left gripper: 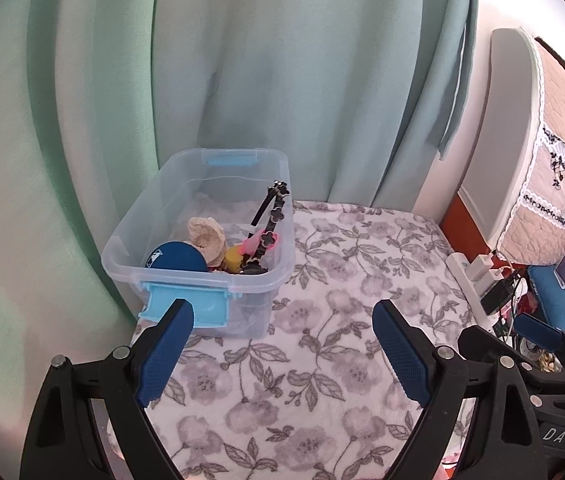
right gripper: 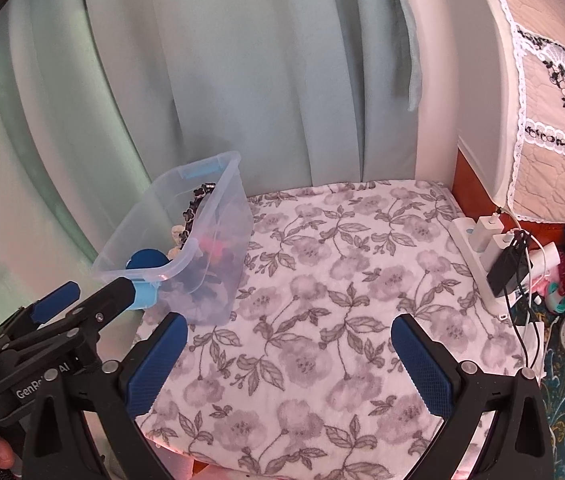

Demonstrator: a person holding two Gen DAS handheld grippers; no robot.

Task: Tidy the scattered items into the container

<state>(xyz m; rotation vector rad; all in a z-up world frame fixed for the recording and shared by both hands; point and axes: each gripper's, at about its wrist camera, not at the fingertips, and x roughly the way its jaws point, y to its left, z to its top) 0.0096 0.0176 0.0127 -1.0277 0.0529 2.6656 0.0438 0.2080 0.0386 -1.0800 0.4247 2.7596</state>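
The curtain (left gripper: 242, 80) hangs across the back, at 12 o'clock. The clear bin (left gripper: 122, 248) stands on the floral cloth (left gripper: 342, 280) at 10 o'clock of the left wrist view, its rear against the curtain. Inside the bin lie a blue disc (left gripper: 178, 258), a beige piece (left gripper: 206, 236), a yellow item (left gripper: 234, 258), a pink item (left gripper: 252, 244) and a black headband (left gripper: 272, 220) that leans on the right wall and rises above the rim. A blue latch (left gripper: 186, 306) hangs on the near wall.

The left gripper (left gripper: 282, 344) hovers over the cloth near the latch, jaws apart, holding nothing. The right gripper (right gripper: 288, 364) hovers beside it, jaws apart, likewise holding nothing.

A power strip (right gripper: 478, 256) with chargers lies at 3 o'clock, at the cloth's edge.
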